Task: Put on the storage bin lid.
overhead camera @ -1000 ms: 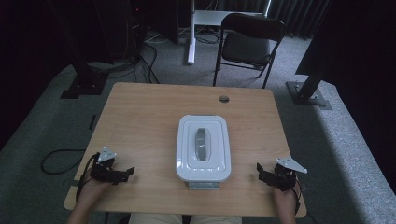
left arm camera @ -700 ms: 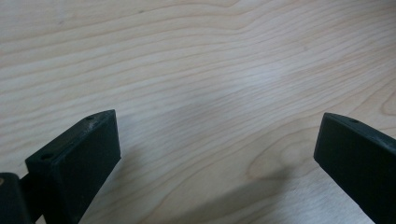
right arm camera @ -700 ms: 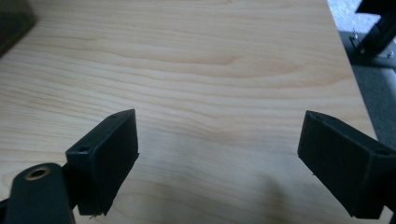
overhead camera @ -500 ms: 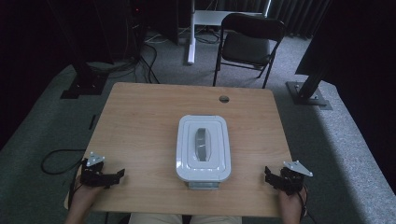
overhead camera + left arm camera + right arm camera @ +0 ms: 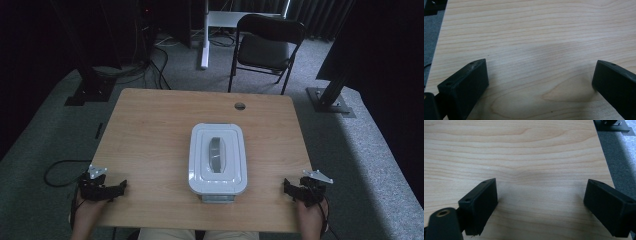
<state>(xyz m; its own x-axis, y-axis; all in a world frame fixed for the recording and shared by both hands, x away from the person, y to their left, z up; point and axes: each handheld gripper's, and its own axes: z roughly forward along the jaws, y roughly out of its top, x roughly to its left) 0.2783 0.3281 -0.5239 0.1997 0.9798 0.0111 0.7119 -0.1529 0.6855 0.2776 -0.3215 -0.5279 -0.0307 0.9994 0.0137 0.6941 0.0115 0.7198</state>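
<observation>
A white lidded container (image 5: pixel 217 158) with a grey handle in its lid stands in the middle of the wooden table (image 5: pixel 150 130). My left gripper (image 5: pixel 117 189) rests at the table's front left corner, far from the container, its jaws wide apart over bare wood (image 5: pixel 541 72). At the front right corner my right gripper (image 5: pixel 291 189) is likewise open, with nothing between its jaws but tabletop (image 5: pixel 541 195).
A small round hole (image 5: pixel 240 106) sits near the table's far edge. A black folding chair (image 5: pixel 267 45) stands behind the table. Dark stands and cables lie on the grey carpet at the left (image 5: pixel 90 90) and right (image 5: pixel 330 97).
Both hands have drawn the grippers outward and toward the front corners of the table. The container has not moved.
</observation>
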